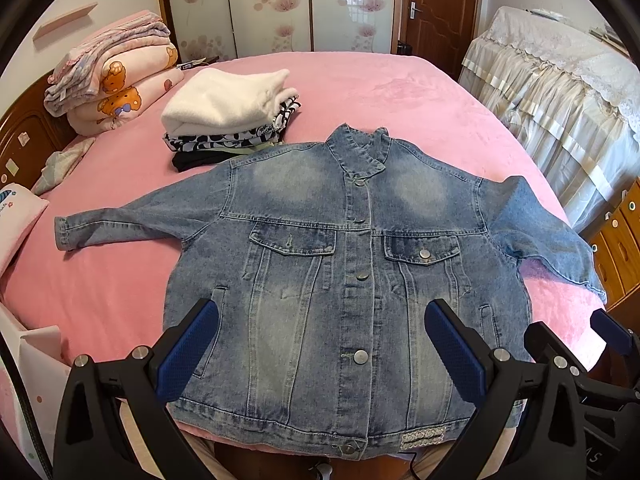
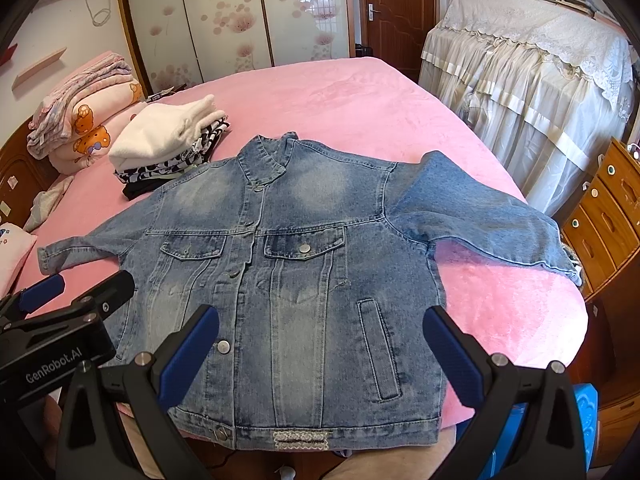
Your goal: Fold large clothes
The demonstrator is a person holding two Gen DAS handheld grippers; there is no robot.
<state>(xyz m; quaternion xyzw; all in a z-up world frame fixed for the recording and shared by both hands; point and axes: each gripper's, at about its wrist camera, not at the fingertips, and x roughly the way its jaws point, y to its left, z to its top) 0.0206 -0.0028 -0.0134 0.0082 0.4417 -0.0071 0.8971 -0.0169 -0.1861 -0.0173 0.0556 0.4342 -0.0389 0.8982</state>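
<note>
Pink bed (image 1: 400, 92) holds a blue jean jacket (image 1: 320, 248) lying flat, buttoned, sleeves out. Nothing is folded on it yet. Left tool (image 1: 320, 354) and right tool (image 2: 320, 358) hang wide open above its bottom edge, holding nothing. Folded clothes (image 1: 228, 112) sit behind.

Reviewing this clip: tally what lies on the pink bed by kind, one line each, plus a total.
Denim jacket, spread flat, buttoned: 1
Stack of folded clothes, white piece on top: 1
Pile of folded quilts by the headboard: 1
Pillow at the left edge: 1
Small crumpled cloth near the headboard: 1
Total: 5
</note>
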